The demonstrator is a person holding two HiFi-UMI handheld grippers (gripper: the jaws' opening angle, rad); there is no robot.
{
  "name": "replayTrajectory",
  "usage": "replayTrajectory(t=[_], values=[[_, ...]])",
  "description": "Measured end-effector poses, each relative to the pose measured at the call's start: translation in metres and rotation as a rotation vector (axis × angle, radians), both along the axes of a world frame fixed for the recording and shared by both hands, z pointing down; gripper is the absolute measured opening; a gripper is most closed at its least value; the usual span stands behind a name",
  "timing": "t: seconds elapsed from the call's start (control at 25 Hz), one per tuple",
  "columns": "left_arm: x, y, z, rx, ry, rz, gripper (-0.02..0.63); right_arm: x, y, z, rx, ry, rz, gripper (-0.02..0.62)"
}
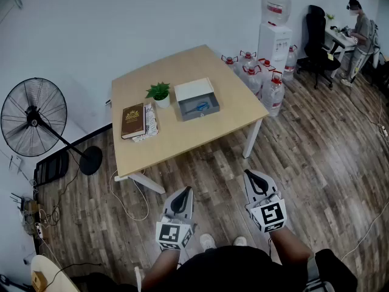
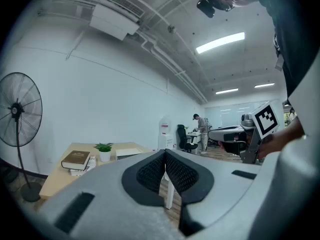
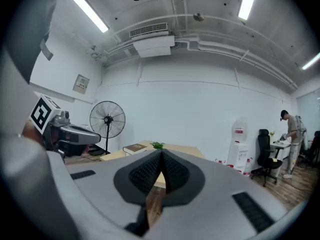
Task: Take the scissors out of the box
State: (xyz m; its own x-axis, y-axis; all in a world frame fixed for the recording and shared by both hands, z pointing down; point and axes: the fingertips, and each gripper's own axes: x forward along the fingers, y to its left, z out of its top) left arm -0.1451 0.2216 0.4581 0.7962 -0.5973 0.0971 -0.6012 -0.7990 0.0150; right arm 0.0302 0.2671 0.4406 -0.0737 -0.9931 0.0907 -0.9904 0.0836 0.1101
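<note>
Blue-handled scissors [image 1: 199, 107] lie inside an open grey box [image 1: 209, 112] whose white lid [image 1: 194, 89] stands up behind it, on a light wooden table [image 1: 188, 132]. Both grippers hang over the wooden floor well short of the table. My left gripper [image 1: 182, 194] is shut, its jaws meeting with nothing between them [image 2: 164, 160]. My right gripper [image 1: 254, 181] is shut and empty too [image 3: 160, 160]. From the left gripper view the box [image 2: 127, 153] appears beyond the jaws; the scissors are hidden there.
A brown book [image 1: 133, 120] on a second book and a small potted plant [image 1: 159, 93] sit left of the box. A standing fan [image 1: 34, 117] is at left. Water bottles [image 1: 258, 78] and a dispenser [image 1: 275, 32] stand right of the table. A person [image 1: 358, 32] works far right.
</note>
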Motion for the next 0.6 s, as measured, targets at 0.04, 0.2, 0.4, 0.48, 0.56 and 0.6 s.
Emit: replayTrajectory(t=[0.04, 0.2, 0.4, 0.48, 0.56, 0.6], values=[[-0.002, 0.0, 0.001, 0.0, -0.003, -0.001, 0.005, -0.002, 0.0, 0.001, -0.001, 0.001, -0.001, -0.008], [-0.009, -0.002, 0.003, -0.003, -0.003, -0.002, 0.005, -0.01, -0.005, 0.001, 0.0, 0.006, 0.0, -0.008], [-0.018, -0.014, 0.004, -0.006, 0.002, 0.01, 0.004, -0.02, -0.018, -0.009, 0.046, -0.023, -0.007, -0.007], [-0.024, -0.018, 0.003, -0.004, 0.002, 0.02, 0.005, -0.025, -0.022, -0.01, 0.048, -0.036, 0.003, -0.006], [-0.03, -0.023, 0.003, 0.0, 0.003, 0.035, 0.005, -0.031, -0.026, -0.005, 0.023, -0.041, 0.015, -0.006], [-0.031, -0.025, 0.003, 0.003, 0.004, 0.046, 0.005, -0.034, -0.029, -0.002, 0.011, -0.039, 0.018, -0.006]])
